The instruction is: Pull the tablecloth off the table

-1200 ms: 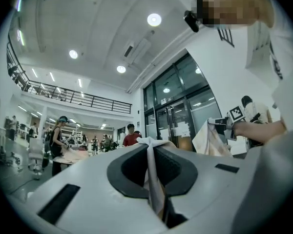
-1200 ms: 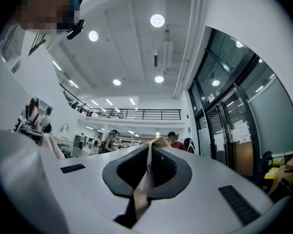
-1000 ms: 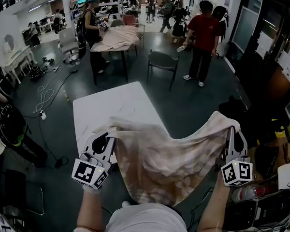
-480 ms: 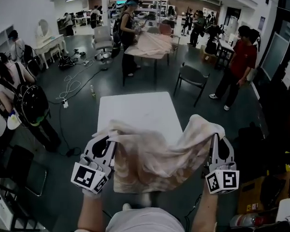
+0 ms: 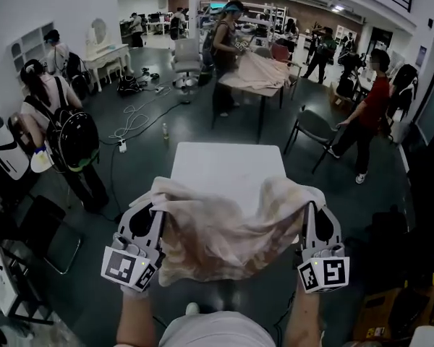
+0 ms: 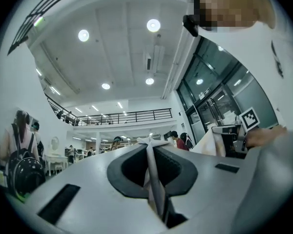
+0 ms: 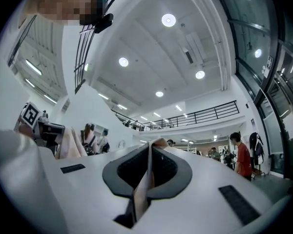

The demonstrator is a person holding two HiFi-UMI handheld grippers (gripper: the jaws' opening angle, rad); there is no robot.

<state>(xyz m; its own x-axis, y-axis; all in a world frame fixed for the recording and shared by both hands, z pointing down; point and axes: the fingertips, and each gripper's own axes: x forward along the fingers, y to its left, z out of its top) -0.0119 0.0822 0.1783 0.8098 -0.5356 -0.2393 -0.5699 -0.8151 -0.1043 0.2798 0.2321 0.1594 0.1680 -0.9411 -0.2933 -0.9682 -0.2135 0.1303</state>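
Note:
A beige patterned tablecloth [image 5: 224, 230] hangs bunched between my two grippers, sagging over the near end of the white table [image 5: 228, 166]. My left gripper [image 5: 158, 207] is shut on the cloth's left edge, and my right gripper [image 5: 309, 207] is shut on its right edge. In the left gripper view a thin fold of cloth [image 6: 154, 179] is pinched between the closed jaws of the left gripper [image 6: 149, 143]. The right gripper view shows the same: the right gripper [image 7: 150, 145] clamps a cloth edge [image 7: 144, 189]. The far half of the tabletop is bare.
A dark chair [image 5: 315, 125] stands beyond the table on the right, near a person in red [image 5: 372, 103]. Another cloth-covered table [image 5: 260, 74] with a person beside it is farther back. A person with a black backpack [image 5: 65, 136] and a black chair [image 5: 43, 230] are at left.
The view has swung so the white table now lies straight ahead. Both grippers have moved closer together with the cloth, which now hangs in looser, deeper folds.

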